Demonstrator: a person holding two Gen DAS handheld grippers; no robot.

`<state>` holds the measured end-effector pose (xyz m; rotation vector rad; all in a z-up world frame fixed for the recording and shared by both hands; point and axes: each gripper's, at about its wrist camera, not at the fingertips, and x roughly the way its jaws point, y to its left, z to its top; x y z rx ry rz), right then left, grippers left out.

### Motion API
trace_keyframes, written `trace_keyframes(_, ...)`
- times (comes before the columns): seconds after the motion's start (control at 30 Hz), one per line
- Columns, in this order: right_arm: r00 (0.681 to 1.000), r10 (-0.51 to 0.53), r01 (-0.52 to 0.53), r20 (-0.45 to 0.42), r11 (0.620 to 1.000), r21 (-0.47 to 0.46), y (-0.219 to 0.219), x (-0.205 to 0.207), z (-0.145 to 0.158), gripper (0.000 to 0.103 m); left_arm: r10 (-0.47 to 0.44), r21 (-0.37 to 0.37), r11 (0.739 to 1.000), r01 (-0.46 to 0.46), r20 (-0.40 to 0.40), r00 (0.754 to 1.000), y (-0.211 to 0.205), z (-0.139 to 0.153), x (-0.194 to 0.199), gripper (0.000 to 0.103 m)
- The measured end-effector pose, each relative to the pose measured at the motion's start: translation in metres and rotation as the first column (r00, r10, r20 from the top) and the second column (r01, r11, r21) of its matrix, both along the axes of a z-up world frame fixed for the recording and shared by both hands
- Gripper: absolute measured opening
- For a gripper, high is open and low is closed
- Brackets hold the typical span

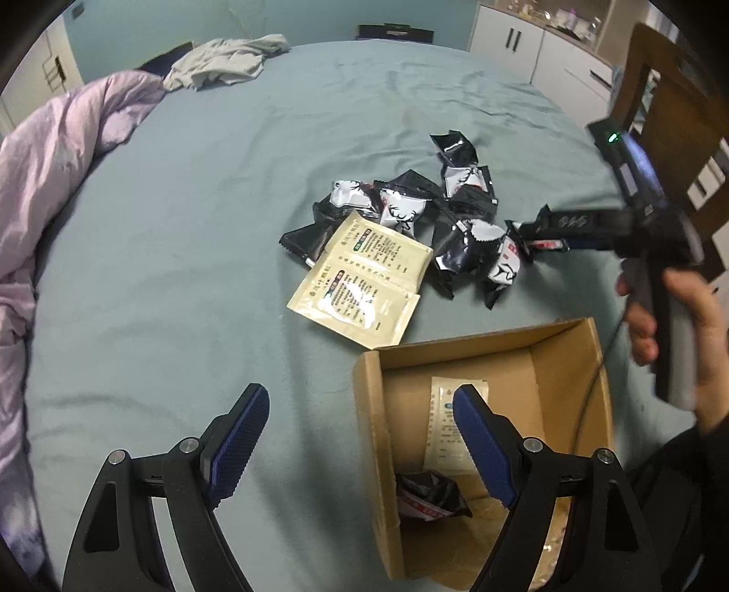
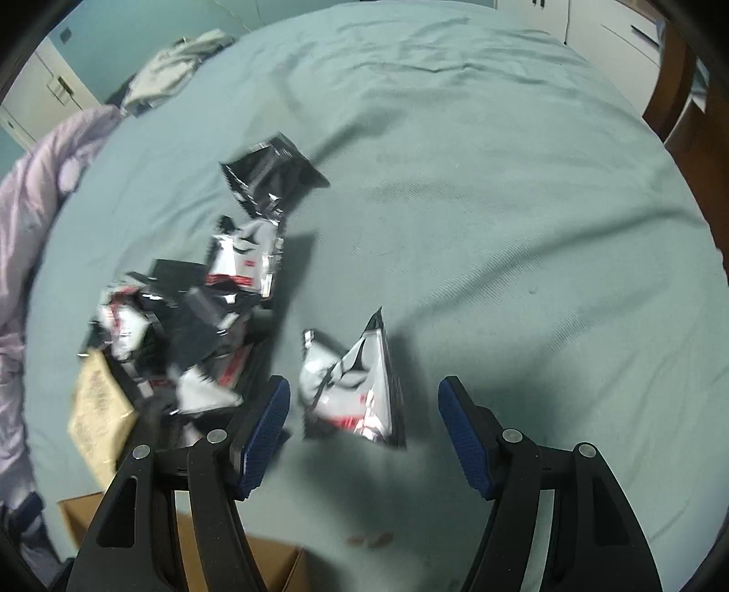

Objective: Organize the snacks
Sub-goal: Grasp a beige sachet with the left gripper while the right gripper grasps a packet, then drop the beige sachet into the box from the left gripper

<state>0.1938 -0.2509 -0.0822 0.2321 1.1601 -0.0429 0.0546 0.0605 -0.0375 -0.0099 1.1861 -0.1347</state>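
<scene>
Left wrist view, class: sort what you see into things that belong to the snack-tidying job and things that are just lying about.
Belongs to the job:
- black and white snack packets
- beige sachets
- cardboard box
- left gripper, open
- right gripper, open

Just lying about:
- lilac duvet
- grey garment
- wooden chair
- white cabinets

- A home bedroom: a bed (image 1: 228,205) under a grey-green sheet.
- A rumpled lilac duvet (image 1: 54,173) and loose clothes (image 1: 228,59) lie on it.
- White cupboards (image 1: 515,45) line the wall.
</scene>
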Motion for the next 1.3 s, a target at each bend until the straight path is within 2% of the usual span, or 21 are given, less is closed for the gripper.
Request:
trace_keyframes(0.03, 1.0, 0.002, -0.003, -0.01, 1.0, -0.016, 0.003, 0.003, -0.005, 0.066, 0.008, -0.016, 1.0, -0.008, -0.002, 1.0, 0.003, -0.001, 0.002, 0.084)
trace_keyframes(0.1, 1.0, 0.014, -0.014, -0.017, 1.0, -0.016, 0.008, 0.006, -0.01, 0.039, 0.027, -0.045, 0.999, -0.027, -0.001, 1.0, 0.008, -0.002, 0.007, 0.084)
trace_keyframes(0.17, 1.0, 0.023, -0.023, -0.002, 0.999, -0.041, 0.014, 0.007, -0.008, 0.039, 0.04, -0.055, 0.998, -0.04, 0.007, 0.999, 0.012, -0.005, 0.014, 0.084)
trace_keyframes(0.3, 0.993, 0.032, -0.025, 0.11, 0.998, -0.063, 0.022, -0.007, 0.02, 0.039, 0.026, -0.067, 0.997, -0.026, 0.001, 1.0, 0.018, -0.019, 0.028, 0.085)
trace_keyframes(0.43, 0.975, 0.028, -0.041, 0.22, 0.998, 0.056, 0.022, -0.042, 0.059, 0.039, 0.008, -0.165, 0.986, -0.009, -0.01, 1.0, 0.026, -0.028, 0.042, 0.092)
trace_keyframes(0.6, 0.957, 0.07, -0.101, 0.282, 0.99, 0.096, 0.022, -0.101, 0.078, 0.039, -0.01, -0.242, 0.97, 0.002, -0.032, 0.999, 0.019, -0.03, 0.071, 0.093)
trace_keyframes(0.67, 0.953, 0.073, -0.11, 0.293, 0.987, 0.113, 0.021, -0.125, 0.078, 0.039, -0.037, -0.227, 0.974, 0.024, -0.056, 0.998, 0.01, -0.036, 0.082, 0.093)
trace_keyframes(0.77, 0.951, 0.056, -0.098, 0.305, 0.988, 0.122, 0.02, -0.162, 0.072, 0.039, -0.045, -0.145, 0.989, 0.031, -0.093, 0.995, -0.002, -0.051, 0.096, 0.093)
trace_keyframes(0.87, 0.96, 0.041, -0.077, 0.277, 0.99, 0.119, 0.02, -0.189, 0.064, 0.039, -0.031, -0.085, 0.996, 0.019, -0.149, 0.988, -0.004, -0.066, 0.102, 0.092)
trace_keyframes(0.9, 0.961, 0.037, -0.073, 0.276, 0.99, 0.122, 0.02, -0.192, 0.067, 0.039, -0.023, -0.074, 0.997, 0.011, -0.162, 0.987, -0.003, -0.068, 0.102, 0.082)
trace_keyframes(0.93, 0.957, 0.042, -0.078, 0.288, 0.99, 0.116, 0.022, -0.197, 0.072, 0.039, -0.022, -0.08, 0.997, 0.008, -0.172, 0.985, -0.002, -0.071, 0.101, 0.064)
trace_keyframes(1.03, 0.946, 0.059, -0.084, 0.32, 0.994, 0.064, 0.03, -0.188, 0.081, 0.039, -0.022, -0.141, 0.99, -0.005, -0.184, 0.983, 0.002, -0.067, 0.097, 0.034)
trace_keyframes(1.2, 0.962, 0.045, -0.061, 0.269, 0.997, 0.053, 0.039, -0.176, 0.065, 0.039, -0.02, -0.149, 0.989, 0.003, -0.113, 0.993, 0.0, -0.039, 0.085, 0.006)
trace_keyframes(1.3, 0.958, 0.035, -0.058, 0.285, 0.996, 0.071, 0.038, -0.178, 0.068, 0.039, -0.004, -0.119, 0.993, 0.001, -0.03, 1.0, 0.003, -0.014, 0.073, 0.003)
